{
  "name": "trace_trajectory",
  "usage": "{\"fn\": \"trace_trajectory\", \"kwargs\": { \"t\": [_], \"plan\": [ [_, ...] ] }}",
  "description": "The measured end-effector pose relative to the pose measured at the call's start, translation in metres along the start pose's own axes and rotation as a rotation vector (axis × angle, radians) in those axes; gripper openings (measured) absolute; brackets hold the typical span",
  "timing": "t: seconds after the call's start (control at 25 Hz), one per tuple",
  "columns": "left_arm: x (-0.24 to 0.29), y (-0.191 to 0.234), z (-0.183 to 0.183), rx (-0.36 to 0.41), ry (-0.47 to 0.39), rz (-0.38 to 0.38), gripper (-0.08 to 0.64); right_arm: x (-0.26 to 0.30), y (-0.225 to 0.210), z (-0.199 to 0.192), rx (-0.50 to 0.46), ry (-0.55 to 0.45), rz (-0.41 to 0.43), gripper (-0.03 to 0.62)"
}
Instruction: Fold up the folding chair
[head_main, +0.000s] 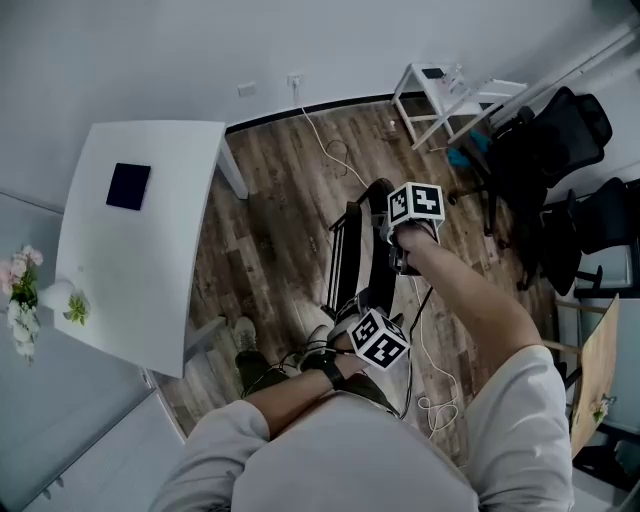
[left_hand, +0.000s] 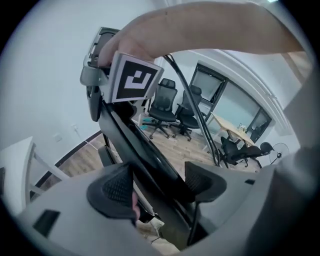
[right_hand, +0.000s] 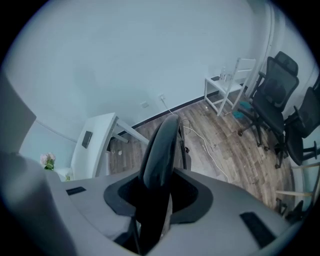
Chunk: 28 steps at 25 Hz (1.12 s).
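The black folding chair (head_main: 348, 245) stands nearly flat on the wood floor (head_main: 270, 230), centre of the head view. The right gripper (right_hand: 157, 192) is clamped on its rounded top edge. The left gripper (left_hand: 159, 182) has its jaws apart, straddling the chair's frame without pinching it.
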<state>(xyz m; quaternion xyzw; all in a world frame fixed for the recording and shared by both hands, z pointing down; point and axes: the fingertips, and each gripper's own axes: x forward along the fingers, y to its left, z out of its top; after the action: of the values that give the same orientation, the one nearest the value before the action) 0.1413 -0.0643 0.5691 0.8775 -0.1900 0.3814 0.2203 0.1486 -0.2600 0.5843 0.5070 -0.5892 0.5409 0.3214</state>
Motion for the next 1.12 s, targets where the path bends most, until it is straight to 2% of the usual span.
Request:
{"fn": "trace_trajectory", "kwargs": {
  "t": [0.4,0.8,1.12],
  "plan": [
    [-0.063,0.067,-0.051,-0.131,-0.014,-0.029,0.285,0.032,0.104,-0.002,-0.058,0.005,-0.052,0.122],
    [-0.146,0.142,-0.119,-0.140,-0.023,-0.039,0.265,0.060,0.220,-0.012,-0.040,0.004,-0.033,0.120],
    [-0.208,0.203,-0.165,-0.152,-0.053,-0.022,0.261,0.088,0.316,-0.012,-0.062,0.004,-0.007,0.121]
  ]
}}
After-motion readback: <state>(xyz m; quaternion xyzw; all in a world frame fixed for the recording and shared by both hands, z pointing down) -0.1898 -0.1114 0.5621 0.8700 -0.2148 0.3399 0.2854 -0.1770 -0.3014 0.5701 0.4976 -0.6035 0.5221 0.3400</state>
